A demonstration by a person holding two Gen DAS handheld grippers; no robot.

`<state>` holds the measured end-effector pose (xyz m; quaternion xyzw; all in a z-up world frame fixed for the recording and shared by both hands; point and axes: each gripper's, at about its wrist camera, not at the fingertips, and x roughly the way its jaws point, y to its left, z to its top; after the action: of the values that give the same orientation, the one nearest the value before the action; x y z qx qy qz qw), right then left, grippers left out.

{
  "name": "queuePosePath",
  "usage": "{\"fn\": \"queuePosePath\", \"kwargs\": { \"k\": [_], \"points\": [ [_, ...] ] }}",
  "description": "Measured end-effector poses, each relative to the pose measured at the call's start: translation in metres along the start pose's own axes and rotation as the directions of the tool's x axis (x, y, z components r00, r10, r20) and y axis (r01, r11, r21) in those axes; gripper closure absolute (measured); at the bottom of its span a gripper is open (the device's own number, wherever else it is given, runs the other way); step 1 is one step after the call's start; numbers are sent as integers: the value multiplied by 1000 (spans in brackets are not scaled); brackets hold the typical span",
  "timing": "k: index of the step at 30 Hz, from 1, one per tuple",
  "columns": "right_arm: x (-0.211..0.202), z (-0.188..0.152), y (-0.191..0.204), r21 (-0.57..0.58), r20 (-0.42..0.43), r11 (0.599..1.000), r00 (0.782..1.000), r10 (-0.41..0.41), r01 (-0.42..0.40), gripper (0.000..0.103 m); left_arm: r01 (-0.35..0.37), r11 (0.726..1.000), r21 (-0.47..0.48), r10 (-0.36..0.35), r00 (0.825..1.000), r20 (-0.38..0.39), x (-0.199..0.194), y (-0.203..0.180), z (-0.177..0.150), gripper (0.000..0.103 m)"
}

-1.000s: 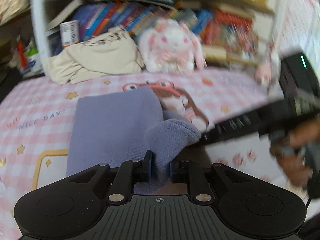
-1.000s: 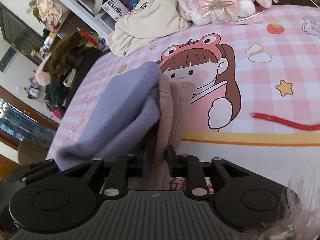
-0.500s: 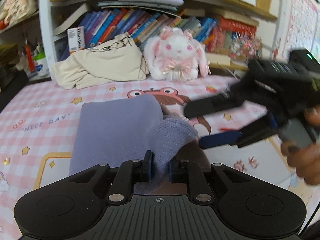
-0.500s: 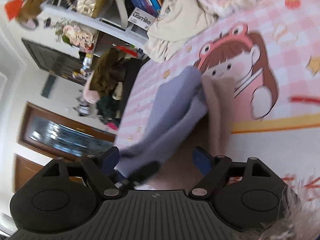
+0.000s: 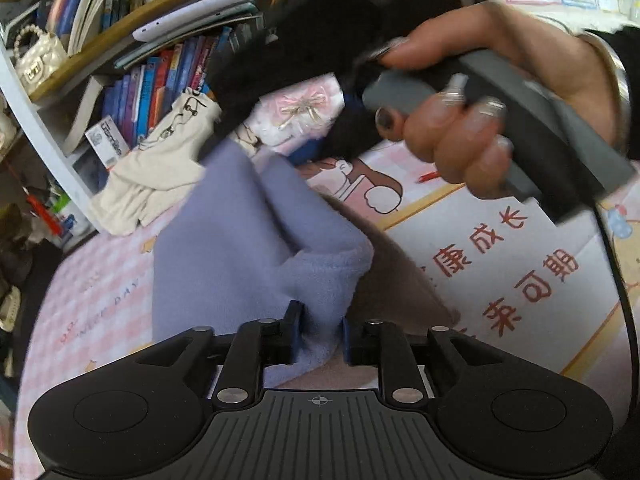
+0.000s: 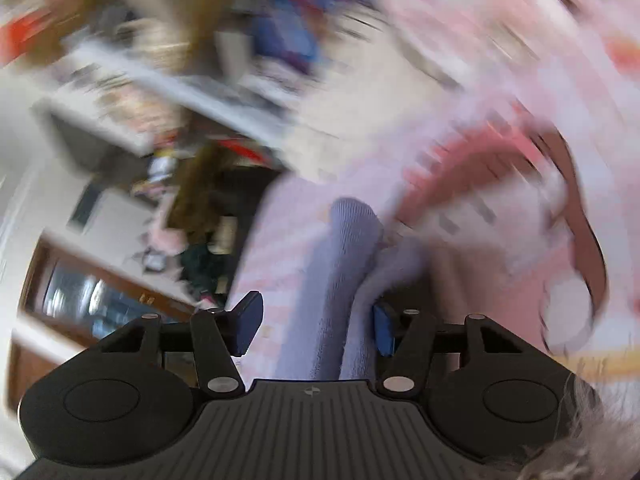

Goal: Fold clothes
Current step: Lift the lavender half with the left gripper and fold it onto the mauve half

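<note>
The pink checked bedsheet [image 5: 100, 280] with its cartoon print carries the lilac fleece garment [image 5: 224, 240], folded with its brown lining [image 5: 392, 280] showing along the right edge, near the cream bag [image 5: 160, 168] by the bookshelf. The left gripper [image 5: 320, 330] has a bunched corner of the garment between its jaws, which are opening — the cloth looks barely pinched now. The right gripper [image 6: 316, 328] is closing, its left pad standing clear of the lilac fold between the jaws; that view is badly smeared, so whether the right pad touches cloth is hard to say. To do this step well, the left should let go only once the fold lies flat, and the right should take both layers at the edge, not just the top one. Compared with a second ago, the right hand [image 5: 480, 128] has swung up close across the left camera, and the left's tight pinch has loosened.
</note>
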<state>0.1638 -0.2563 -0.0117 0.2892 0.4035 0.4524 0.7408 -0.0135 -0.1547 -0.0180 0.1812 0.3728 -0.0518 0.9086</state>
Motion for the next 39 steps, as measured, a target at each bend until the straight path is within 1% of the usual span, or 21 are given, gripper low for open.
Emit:
{"fn": "queuePosePath", "kwargs": {
  "k": [3, 6, 8, 11, 13, 14, 15, 16, 17, 19, 21, 22, 23, 24, 25, 27, 28, 29, 32, 36, 39],
  "points": [
    [4, -3, 0, -26, -34, 996, 996, -88, 87, 48, 32, 999, -6, -32, 999, -19, 4, 2, -2, 76],
    [13, -4, -25, 73, -104, 978, 977, -187, 195, 48, 41, 999, 11, -41, 999, -27, 3, -1, -4, 70],
    [11, -7, -38, 142, -142, 975, 979, -148, 168, 48, 59, 998, 39, -58, 998, -14, -2, -3, -3, 68],
    [7, -12, -39, 177, -170, 975, 980, -107, 137, 45, 89, 993, 73, -89, 996, 2, -13, -4, -2, 66],
    [4, -16, -32, 150, -196, 977, 973, -118, 149, 45, 106, 993, 54, -107, 994, 26, -25, 2, -2, 55],
    [3, -18, -29, 133, -209, 978, 969, -130, 160, 45, 114, 993, 37, -116, 992, 41, -32, 7, -2, 44],
    [3, -21, -25, 114, -220, 978, 965, -144, 172, 46, 119, 993, 9, -119, 991, 58, -38, 14, -1, 38],
    [3, -24, -22, 95, -232, 978, 960, -159, 185, 49, 117, 993, -36, -114, 991, 76, -43, 24, -2, 36],
    [6, -27, -18, 64, -243, 977, 953, -181, 202, 63, 115, 990, -80, -107, 990, 94, -48, 33, -2, 34],
    [11, -33, -11, -14, -262, 974, 940, -221, 225, 88, 112, 975, -192, -88, 988, 127, -54, 55, -5, 34],
    [3, -37, 6, -110, -221, 971, 947, -234, 214, 88, 111, 935, -336, -65, 987, 144, -53, 78, -12, 35],
    [-1, -39, 14, -158, -197, 965, 951, -238, 208, 89, 99, 918, -385, -55, 991, 122, -46, 83, -16, 36],
    [-9, -41, 24, -196, -167, 963, 961, -218, 185, 89, 85, 898, -432, -46, 994, 100, -40, 88, -19, 41],
    [-15, -44, 28, -207, -152, 962, 966, -210, 177, 89, 70, 876, -478, -38, 996, 77, -34, 93, -23, 57],
    [-21, -47, 31, -214, -140, 962, 969, -204, 172, 89, 56, 862, -504, -37, 998, 48, -27, 95, -26, 64],
    [-14, -55, 21, -226, -174, 935, 933, -316, 274, 89, 38, 867, -497, -51, 999, -14, -9, 89, -31, 66],
    [-6, -58, 12, -228, -205, 921, 909, -363, 316, 88, 37, 871, -491, -50, 999, -12, -5, 84, -32, 66],
    [-1, -61, -1, -191, -223, 926, 904, -364, 326, 88, 29, 876, -481, -37, 999, -9, -4, 81, -32, 66],
    [-8, -60, -9, -111, -220, 944, 919, -328, 310, 86, 18, 888, -459, -26, 1000, -11, -3, 78, -31, 62],
    [-15, -64, -7, -95, -219, 952, 927, -306, 292, 74, 37, 876, -481, -40, 999, 3, -3, 86, -33, 61],
    [-12, -65, -3, -82, -226, 955, 928, -296, 284, 76, 34, 875, -484, -36, 999, 6, -5, 84, -36, 60]
  ]
}}
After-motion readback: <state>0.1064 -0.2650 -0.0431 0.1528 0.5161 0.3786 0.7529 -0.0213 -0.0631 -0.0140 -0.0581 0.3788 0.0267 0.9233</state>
